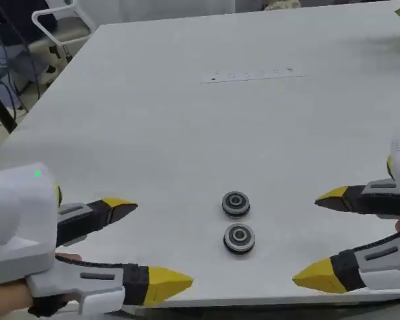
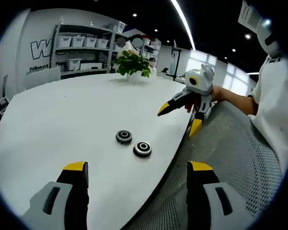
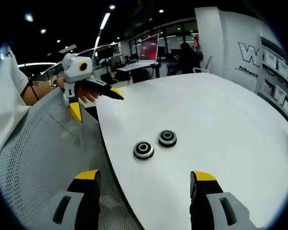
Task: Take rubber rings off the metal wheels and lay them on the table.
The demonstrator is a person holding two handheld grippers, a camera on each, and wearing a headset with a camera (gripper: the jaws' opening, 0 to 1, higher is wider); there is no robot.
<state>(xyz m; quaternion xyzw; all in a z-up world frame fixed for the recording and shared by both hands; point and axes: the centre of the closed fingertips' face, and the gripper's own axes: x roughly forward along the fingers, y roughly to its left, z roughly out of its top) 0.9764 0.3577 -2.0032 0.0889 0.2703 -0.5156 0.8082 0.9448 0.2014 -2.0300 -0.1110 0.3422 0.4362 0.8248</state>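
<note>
Two small metal wheels lie flat close to the near edge of the desk (image 1: 187, 120). The far wheel (image 1: 236, 204) is just beyond the near wheel (image 1: 239, 238), close to it but apparently not touching. Each carries a dark rubber ring (image 1: 239, 249) round its rim, so no ring is off yet. The left tongs (image 1: 157, 245) hover to the left of the pair, tips wide apart and empty. The right tongs (image 1: 310, 239) hover to the right, likewise spread and holding nothing, and both are well clear of the wheels. The wheels look like solid steel bearings: stiff, dense for their size, and likely to slide on the smooth desk if pushed from one side only. The rings are probably soft and stretchy and cling to the metal by friction, so they should peel off rather than lift. A sensible hold is one pair of tongs clamping a wheel across its flat faces to pin it, while the other pinches the outer band at one spot and rolls it over the edge. At this size I cannot tell whether the band sits in a groove, which would make it harder to start.
</note>
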